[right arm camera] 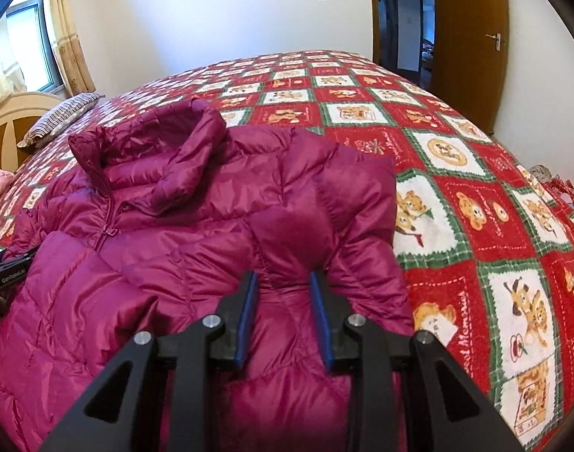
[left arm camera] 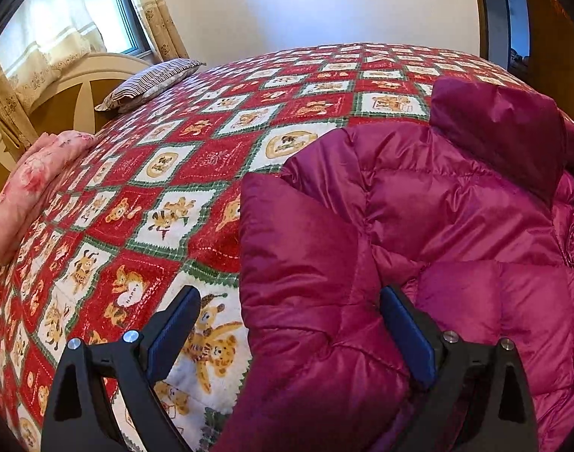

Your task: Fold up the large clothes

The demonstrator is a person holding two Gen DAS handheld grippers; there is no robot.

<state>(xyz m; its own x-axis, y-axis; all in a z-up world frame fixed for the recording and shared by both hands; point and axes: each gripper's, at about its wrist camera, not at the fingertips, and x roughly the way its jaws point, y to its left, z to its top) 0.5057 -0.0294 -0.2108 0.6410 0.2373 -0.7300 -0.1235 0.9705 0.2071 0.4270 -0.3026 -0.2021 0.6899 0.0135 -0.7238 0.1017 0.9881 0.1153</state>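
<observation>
Nearest in the right wrist view, the right tool (right arm camera: pixel 283 282) has its jaws narrowed around a puffed ridge of the magenta down jacket (right arm camera: pixel 196 226), where a sleeve (right arm camera: pixel 324 207) is folded in over the body; the pads appear to press the fabric from both sides, so it reads as clamped on the jacket. In the left wrist view, the left tool (left arm camera: pixel 287 324) stands with its jaws wide apart, straddling the other folded-in sleeve (left arm camera: pixel 302 263) without squeezing it; one pad sits over the quilt (left arm camera: pixel 174 173), the other against the jacket's body.

The jacket lies front up on the bed, zip closed, collar (right arm camera: pixel 155 143) standing toward the far side.

The likely trouble is slippage: the shell looks slick and the filling springy, so a shallow pinch could let the fabric slide out mid-fold, or the sleeves could spring open again. With only one side gripped, lifting would probably drag the jacket askew and bunch the quilt beneath.

Beyond the jacket the quilt runs broad and bare, giving ample room for folding toward the collar. To the left lie a pink bundle (left arm camera: pixel 34 188) and a striped pillow (left arm camera: pixel 151 83) by the headboard (left arm camera: pixel 61 90). The bed's right edge falls away near the open door (right arm camera: pixel 471 37).
</observation>
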